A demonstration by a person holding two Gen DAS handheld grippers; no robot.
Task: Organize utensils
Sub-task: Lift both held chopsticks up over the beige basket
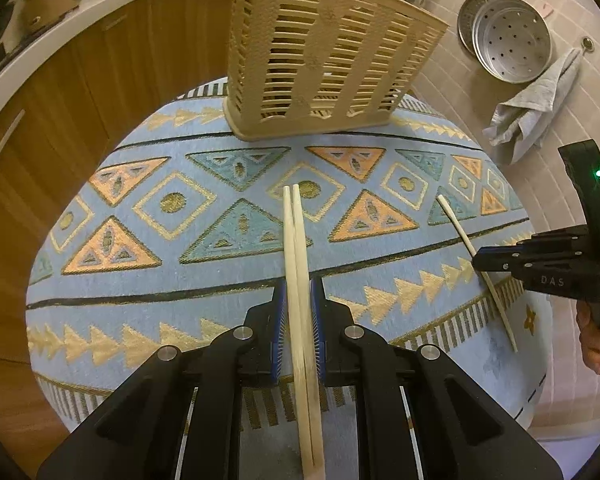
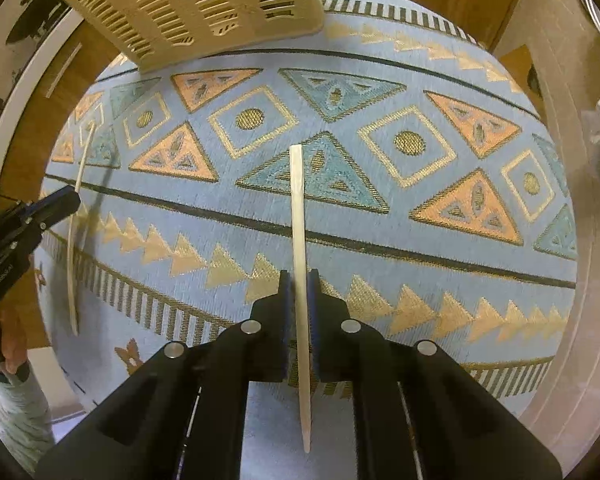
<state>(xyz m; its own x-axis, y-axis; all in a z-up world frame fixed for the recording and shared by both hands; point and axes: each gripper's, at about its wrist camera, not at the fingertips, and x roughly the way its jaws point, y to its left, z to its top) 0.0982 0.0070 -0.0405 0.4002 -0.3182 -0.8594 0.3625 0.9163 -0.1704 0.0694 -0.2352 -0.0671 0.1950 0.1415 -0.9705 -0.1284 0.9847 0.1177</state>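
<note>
My left gripper (image 1: pixel 299 292) is shut on a pair of pale wooden chopsticks (image 1: pixel 296 236) that point forward above the patterned blue cloth (image 1: pixel 160 272). My right gripper (image 2: pixel 299 284) is shut on a single chopstick (image 2: pixel 298 208) held above the same cloth (image 2: pixel 420 240). A beige slotted utensil holder (image 1: pixel 320 52) stands at the far edge of the table; it shows at the top left in the right wrist view (image 2: pixel 196 4). The right gripper with its chopstick (image 1: pixel 458 224) appears at the right of the left view. The left gripper (image 2: pixel 66 198) with its chopsticks (image 2: pixel 80 184) appears at the left of the right view.
A round table carries the cloth. Wooden cabinets (image 1: pixel 60 92) with a white counter curve behind it at the left. A metal steamer tray (image 1: pixel 508 40) and a grey towel (image 1: pixel 536 108) hang on the tiled wall at the right.
</note>
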